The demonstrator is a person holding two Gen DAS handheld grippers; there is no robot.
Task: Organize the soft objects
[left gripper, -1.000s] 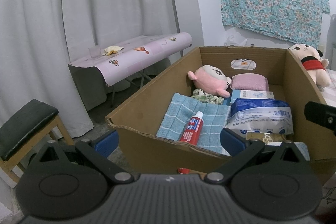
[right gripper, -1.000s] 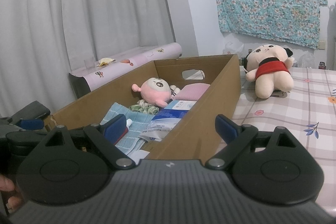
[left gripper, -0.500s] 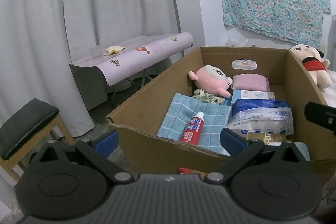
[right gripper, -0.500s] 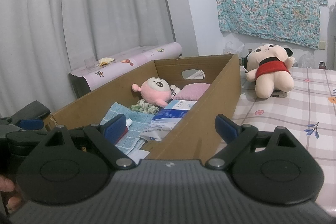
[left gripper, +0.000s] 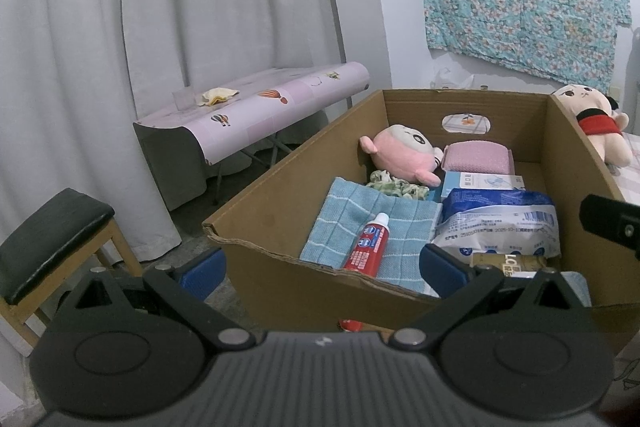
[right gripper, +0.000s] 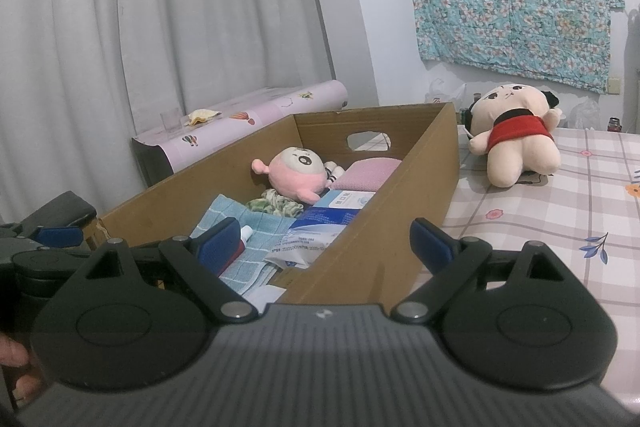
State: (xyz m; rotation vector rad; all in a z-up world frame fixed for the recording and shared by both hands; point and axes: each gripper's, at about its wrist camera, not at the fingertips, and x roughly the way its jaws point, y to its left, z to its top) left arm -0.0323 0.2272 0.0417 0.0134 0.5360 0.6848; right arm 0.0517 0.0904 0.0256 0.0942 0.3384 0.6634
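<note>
A: Left gripper status?
B: Jaws spread wide, nothing between the pads. It hangs in front of the near wall of the cardboard box, not touching it.
A: Right gripper?
B: Also wide apart and empty. It straddles the box's right wall: one blue fingertip over the inside, the other over the worktop. Contact with the wall can't be told.
A: Where are the soft objects?
B: Pink plush lies at the far end of the box, beside a pink sponge pad. Blue towel lies flat on the box floor with a red toothpaste tube on top. Green patterned scrunchie sits between towel and plush.
A: Anything outside the box?
B: Red-shirted doll sits on the checked worktop, just beyond the box's far right corner, well apart from both grippers.
</note>
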